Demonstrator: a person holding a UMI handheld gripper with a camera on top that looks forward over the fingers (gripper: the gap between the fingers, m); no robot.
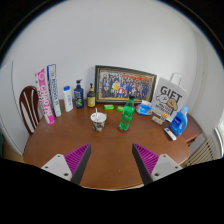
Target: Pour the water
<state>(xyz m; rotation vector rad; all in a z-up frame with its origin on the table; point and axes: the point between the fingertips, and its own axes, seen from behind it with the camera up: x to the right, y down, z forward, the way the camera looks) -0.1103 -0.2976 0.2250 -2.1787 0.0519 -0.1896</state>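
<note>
Round wooden table (100, 150), open tool (111, 160)

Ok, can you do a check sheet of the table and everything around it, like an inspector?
Surface: round brown table, bare on the near half.
Job's things: white cup at mid-table; green bottle beside it, apart. Neither is held.
Clutter: framed photo at the back, GIFT bag, blue bottle, dark bottles, white bottle, pink box.
Tool: tool open, holding nothing, well short of the cup.
Cables: nothing seen.
Surroundings: white wall behind, chair beside the table.
</note>
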